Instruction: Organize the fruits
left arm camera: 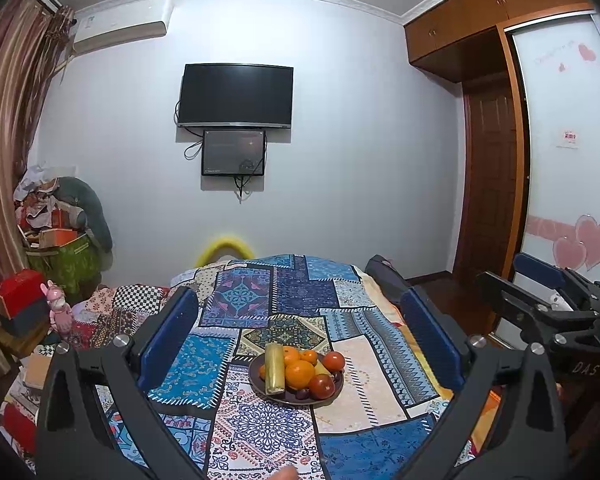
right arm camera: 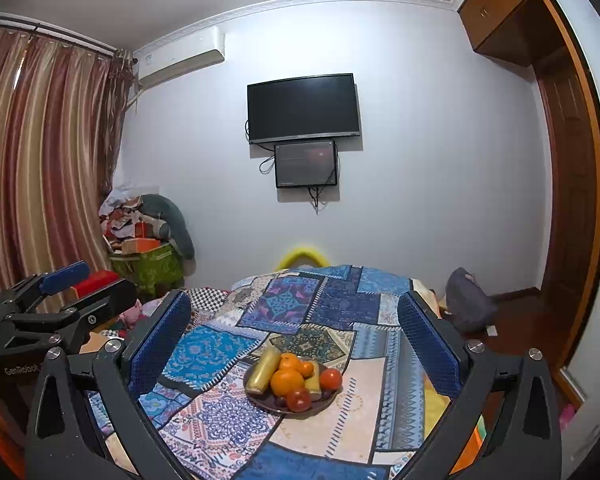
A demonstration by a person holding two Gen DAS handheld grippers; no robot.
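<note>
Left wrist view: the left gripper is held with its jaws spread wide and nothing between them. Framed between the two blue pads, slightly toward the right one, a dark plate of fruit is seen on the patchwork cloth. On the plate a yellow-green cylinder lies nearest the left pad, oranges are piled beside it, and two red tomatoes sit toward the right pad. Beyond the right pad the right gripper is caught from the side, with "DAS" legible on its body; only here is a sliding door with pink hearts shown.

In the right wrist view the right gripper is likewise wide open and empty, with the plate centred between its pads. Outside its left pad the left gripper is visible, marked "GenRobot". The striped curtain is seen much more fully here. A wall-mounted television faces both cameras.
</note>
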